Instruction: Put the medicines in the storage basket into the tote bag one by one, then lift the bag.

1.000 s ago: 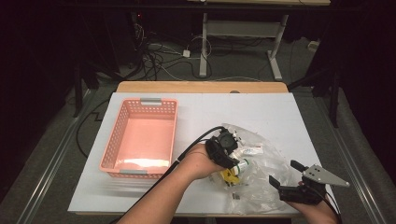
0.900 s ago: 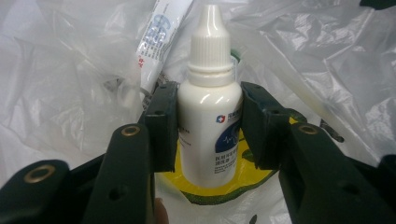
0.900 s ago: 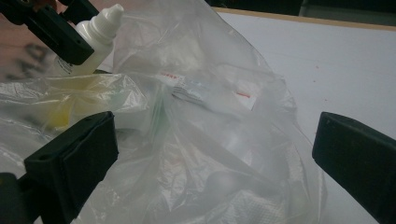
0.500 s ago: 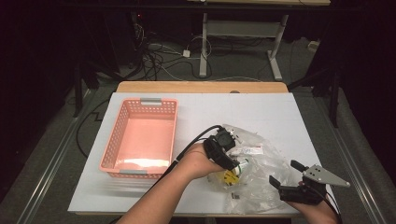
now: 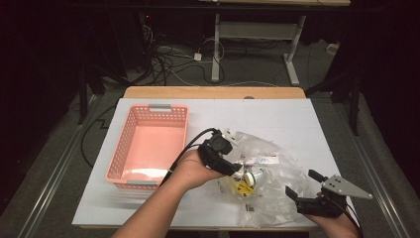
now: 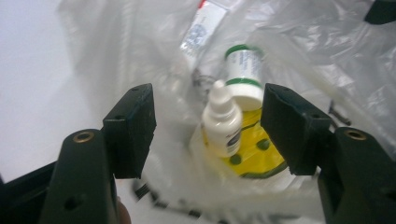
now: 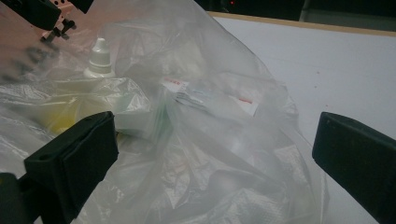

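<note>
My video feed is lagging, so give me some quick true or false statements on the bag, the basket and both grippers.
1. The left gripper is open, its jaws either side of a small white dropper bottle. True.
2. The pink basket holds the dropper bottle. False: the bottle lies in the clear plastic bag, to the right of the basket.
3. The right gripper is shut on the bag. False: it is open, at the bag's near right edge.
4. A green-and-white container lies beyond the dropper bottle in the left gripper view. True.
5. The basket sits to the left of the bag. True.
</note>
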Demonstrator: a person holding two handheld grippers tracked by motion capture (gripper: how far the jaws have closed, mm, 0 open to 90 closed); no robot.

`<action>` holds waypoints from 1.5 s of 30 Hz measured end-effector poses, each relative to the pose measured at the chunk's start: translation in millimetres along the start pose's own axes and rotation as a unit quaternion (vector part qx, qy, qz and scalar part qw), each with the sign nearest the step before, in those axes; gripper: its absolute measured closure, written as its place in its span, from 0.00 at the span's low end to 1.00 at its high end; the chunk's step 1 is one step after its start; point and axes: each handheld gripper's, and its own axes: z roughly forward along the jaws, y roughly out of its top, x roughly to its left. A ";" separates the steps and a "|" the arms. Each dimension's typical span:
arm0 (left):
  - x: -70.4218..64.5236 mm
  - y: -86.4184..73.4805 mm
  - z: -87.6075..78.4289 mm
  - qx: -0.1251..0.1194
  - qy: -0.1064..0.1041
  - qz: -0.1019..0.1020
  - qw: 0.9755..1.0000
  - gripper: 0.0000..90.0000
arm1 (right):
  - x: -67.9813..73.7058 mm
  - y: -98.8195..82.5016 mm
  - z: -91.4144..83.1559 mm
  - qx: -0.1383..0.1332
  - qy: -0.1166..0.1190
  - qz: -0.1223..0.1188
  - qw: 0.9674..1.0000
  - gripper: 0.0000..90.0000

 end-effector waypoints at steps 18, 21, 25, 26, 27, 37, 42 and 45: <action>19.7 -12.7 3.4 -0.043 0.025 -0.021 0.999 0.40 | 35.8 37.7 11.5 -0.006 0.048 0.000 0.999 0.19; 17.4 -6.1 12.6 -0.040 0.037 -0.009 0.998 0.40 | 38.9 39.5 25.5 0.026 0.049 -0.007 0.998 0.19; 23.7 1.2 28.9 -0.027 0.035 -0.027 0.999 0.41 | 38.6 35.1 43.5 0.067 0.054 0.000 0.996 0.18; 24.3 2.3 31.7 -0.023 0.037 -0.030 0.999 0.45 | 38.6 33.0 46.2 0.074 0.050 -0.002 0.996 0.18; 24.3 2.6 33.8 -0.023 0.036 -0.029 0.999 0.53 | 38.6 30.4 48.4 0.080 0.053 -0.001 0.995 0.18; 18.7 3.7 33.3 -0.065 0.031 -0.007 0.997 0.97 | 38.0 0.4 57.3 0.152 0.070 0.020 0.986 0.69; 17.2 4.7 25.6 -0.102 0.042 -0.007 0.994 0.98 | 32.7 1.8 52.2 0.140 0.042 0.016 0.989 1.00; 16.7 3.6 15.5 -0.124 0.049 -0.012 0.991 0.98 | 26.7 11.8 39.9 0.102 0.017 0.016 0.994 1.00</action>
